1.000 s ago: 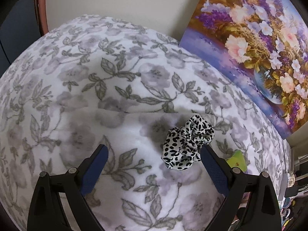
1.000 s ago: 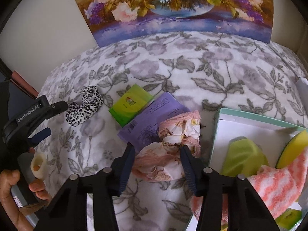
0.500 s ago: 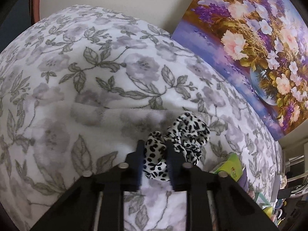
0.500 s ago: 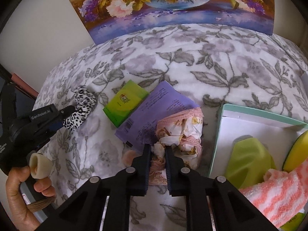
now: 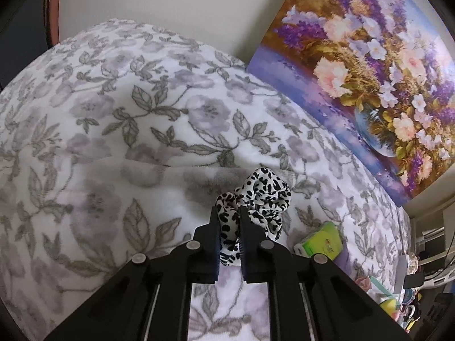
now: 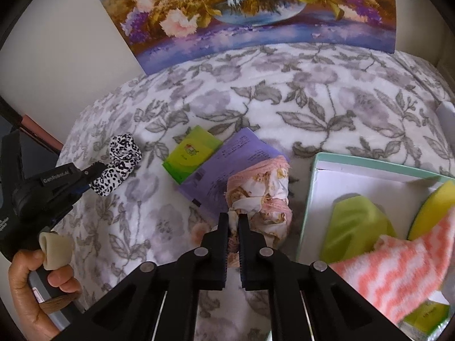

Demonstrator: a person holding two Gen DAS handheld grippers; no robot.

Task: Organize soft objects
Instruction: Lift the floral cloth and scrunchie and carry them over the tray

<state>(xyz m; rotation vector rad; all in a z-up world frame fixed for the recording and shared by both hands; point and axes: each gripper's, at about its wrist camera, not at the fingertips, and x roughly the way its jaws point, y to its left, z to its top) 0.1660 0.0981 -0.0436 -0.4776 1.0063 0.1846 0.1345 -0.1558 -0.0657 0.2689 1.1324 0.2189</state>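
My left gripper (image 5: 229, 213) is shut on a black-and-white leopard-print scrunchie (image 5: 261, 196), held just above the floral blanket (image 5: 113, 142). The scrunchie (image 6: 119, 162) and the left gripper (image 6: 92, 174) also show at the left of the right wrist view. My right gripper (image 6: 233, 218) is shut on a pink floral fabric bundle (image 6: 261, 193) lying beside a white box with a mint rim (image 6: 314, 176). The box holds a green sponge (image 6: 352, 227), a yellow sponge (image 6: 435, 201) and a coral-striped fuzzy cloth (image 6: 398, 272).
A green tissue pack (image 6: 192, 153) and a purple leaflet (image 6: 227, 164) lie on the blanket (image 6: 284, 99) between the two gripped items. The tissue pack also shows in the left wrist view (image 5: 321, 241). A flower painting (image 6: 241, 8) leans on the wall behind.
Both grippers went from open to shut: the left closed on the scrunchie and the right closed on the pink floral bundle. Both have since lifted slightly.
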